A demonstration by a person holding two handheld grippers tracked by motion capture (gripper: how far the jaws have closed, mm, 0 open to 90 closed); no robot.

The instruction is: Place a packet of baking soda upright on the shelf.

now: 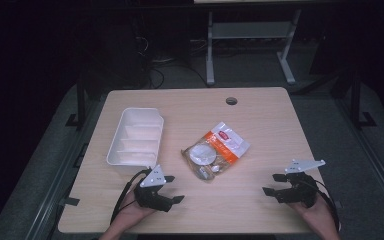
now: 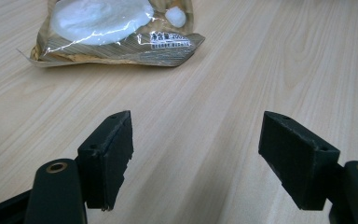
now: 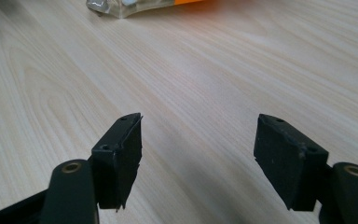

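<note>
A clear food bag (image 1: 215, 151) with an orange and white label lies flat at the middle of the wooden table (image 1: 260, 110); a round white piece shows through it. In the left gripper view the bag (image 2: 112, 32) lies ahead, well beyond the jaws. My left gripper (image 1: 174, 189) rests near the front edge, left of centre, open and empty, jaws pointing right. My right gripper (image 1: 273, 184) sits at the front right, open and empty, jaws pointing left toward the bag. A corner of the bag (image 3: 121, 5) shows at the top of the right gripper view.
A white plastic tray (image 1: 136, 136) with several compartments stands on the left half of the table, behind my left gripper. A round cable hole (image 1: 231, 101) is near the far edge. Beyond the table stand a desk frame (image 1: 250, 40) and cables on a dark floor.
</note>
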